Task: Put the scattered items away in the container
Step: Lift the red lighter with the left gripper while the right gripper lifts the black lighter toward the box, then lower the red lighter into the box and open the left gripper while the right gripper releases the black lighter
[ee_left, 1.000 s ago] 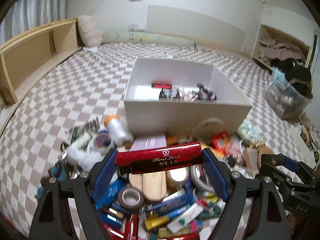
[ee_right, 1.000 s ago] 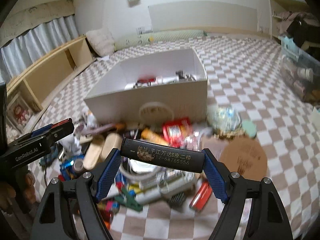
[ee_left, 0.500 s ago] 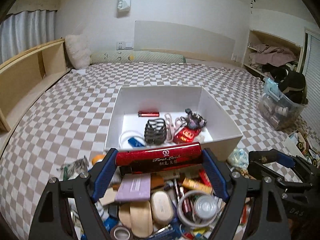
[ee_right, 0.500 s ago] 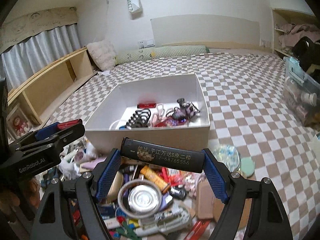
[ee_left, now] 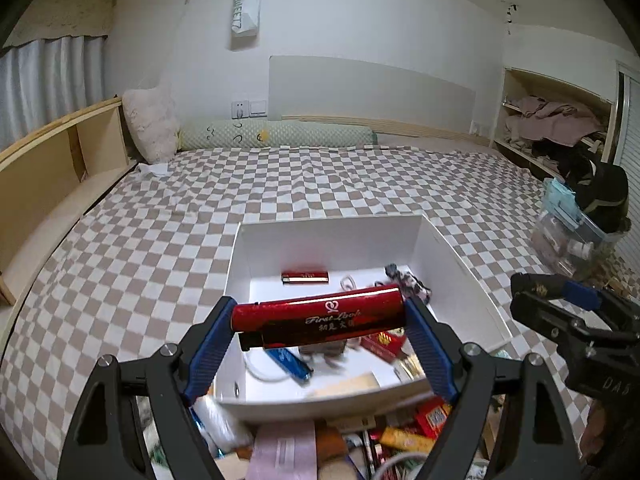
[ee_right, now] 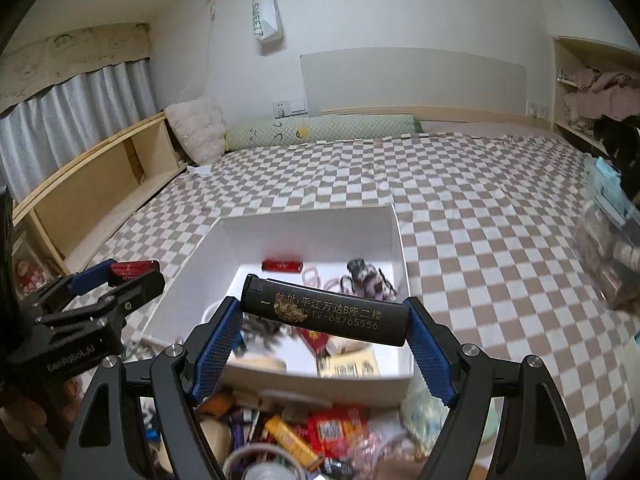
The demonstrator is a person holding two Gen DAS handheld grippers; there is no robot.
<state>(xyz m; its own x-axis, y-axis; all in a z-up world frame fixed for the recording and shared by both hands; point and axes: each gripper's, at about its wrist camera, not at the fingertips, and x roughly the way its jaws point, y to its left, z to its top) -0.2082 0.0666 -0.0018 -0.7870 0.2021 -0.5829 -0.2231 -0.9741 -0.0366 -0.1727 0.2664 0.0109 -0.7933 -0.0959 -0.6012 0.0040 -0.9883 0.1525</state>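
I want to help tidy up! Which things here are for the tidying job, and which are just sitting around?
For the job: red lighter in left gripper; black lighter in right gripper; white box; scattered pile.

Just lying about: fluffy pillow, green bolster, clear bin.

Both wrist cams look down-fwd, sharing white box [ee_left: 460, 248].

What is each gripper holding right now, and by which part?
Left gripper: red lighter, clamped end to end. Right gripper: black lighter, also by its two ends.
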